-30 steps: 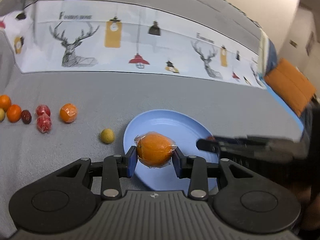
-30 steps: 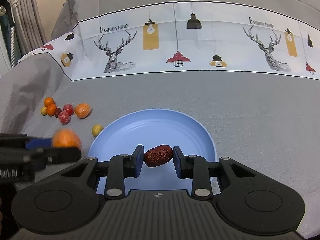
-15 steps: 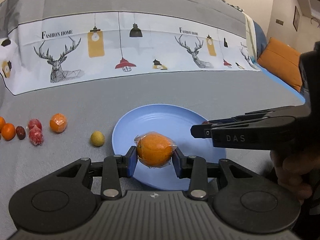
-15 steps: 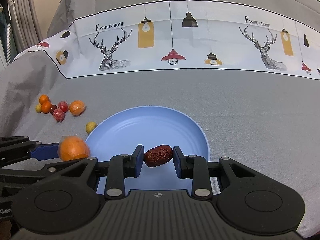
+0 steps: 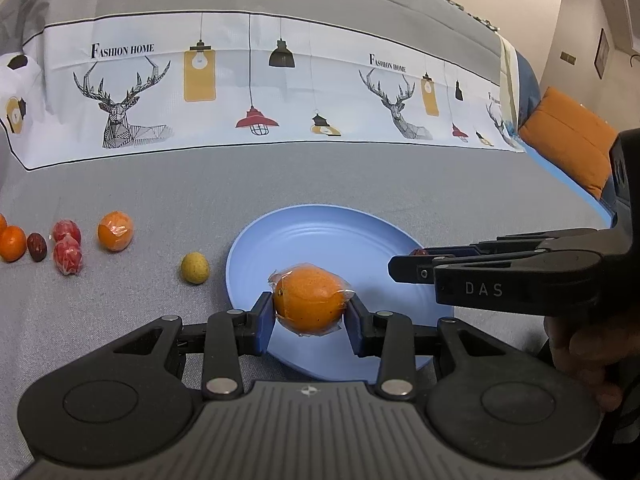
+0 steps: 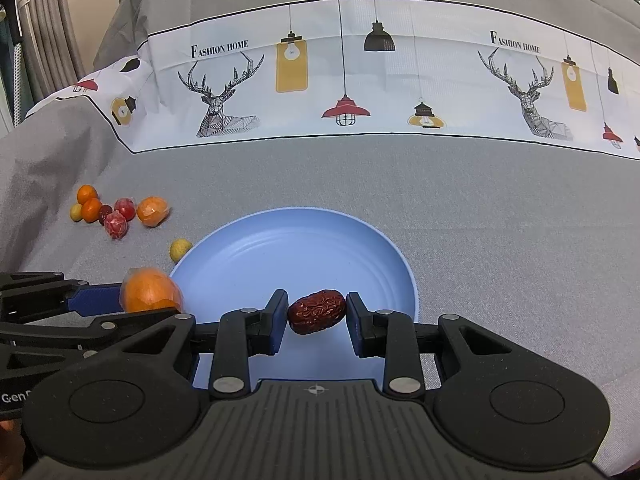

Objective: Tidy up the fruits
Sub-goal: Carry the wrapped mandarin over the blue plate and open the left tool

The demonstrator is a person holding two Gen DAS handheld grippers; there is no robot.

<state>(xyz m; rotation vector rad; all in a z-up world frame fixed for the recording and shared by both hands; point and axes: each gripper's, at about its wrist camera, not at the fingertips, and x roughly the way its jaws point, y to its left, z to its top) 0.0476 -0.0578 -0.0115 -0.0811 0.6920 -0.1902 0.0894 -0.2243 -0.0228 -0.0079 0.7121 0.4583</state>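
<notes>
- Two fruits are in the air over the plate [image 6: 404, 268] now: the left tool [image 5: 310, 308] is closed on a wrapped orange [image 5: 310, 300], and the right tool [image 6: 317, 312] is closed on a red date [image 6: 317, 311].
- The orange hangs above the near left rim of the plate; the date hangs above the near middle of it. Neither seems to touch the plate yet.
- The plate lies on a grey bed cover [image 6: 500, 220], toward its near edge, and I see no fruit lying on the plate.
- More fruits wait in a small group [image 6: 116, 212] toward the left edge of the cover, and one yellowish fruit [image 5: 195, 267] lies just beside the left rim of the plate.
- I think the step in hand is to set both fruits down on the plate.
- To do it well, lower each fruit until it rests on the plate before opening the jaws; a round orange dropped from above may roll off.
- Bring the orange more toward the middle first, because near the rim it can tip out.
- Keep the two tools apart, so one does not knock the other's fruit.
- The film around the orange may cling to a pad, so draw back slowly.
</notes>
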